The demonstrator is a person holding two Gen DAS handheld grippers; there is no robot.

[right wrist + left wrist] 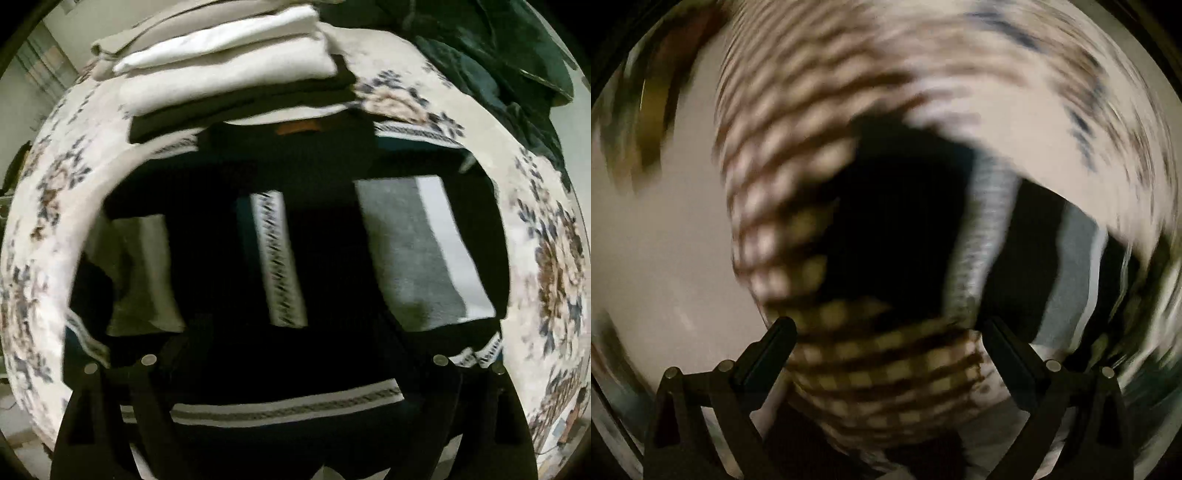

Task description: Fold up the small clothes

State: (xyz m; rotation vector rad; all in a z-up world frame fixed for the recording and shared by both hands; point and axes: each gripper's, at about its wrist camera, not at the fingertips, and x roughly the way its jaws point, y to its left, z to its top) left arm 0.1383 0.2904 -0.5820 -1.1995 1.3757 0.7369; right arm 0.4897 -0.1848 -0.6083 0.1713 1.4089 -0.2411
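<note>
A black garment with grey and white panels (pixel 295 236) lies spread flat on a floral cloth (pixel 546 236); a white patterned strip (pixel 280 258) runs down its middle. My right gripper (pixel 295 354) hovers over its near hem, jaws wide apart and empty; the dark fingers blend into the fabric. In the blurred left wrist view, the same black garment (pixel 901 221) shows beside a brown checked cloth (pixel 798 155). My left gripper (pixel 886 332) is open above the checked cloth, holding nothing.
A stack of folded clothes (pixel 229 62), white and beige over black, sits at the far edge of the floral cloth. A dark green heap (pixel 509 55) lies at the far right. A pale surface (pixel 657 236) shows left of the checked cloth.
</note>
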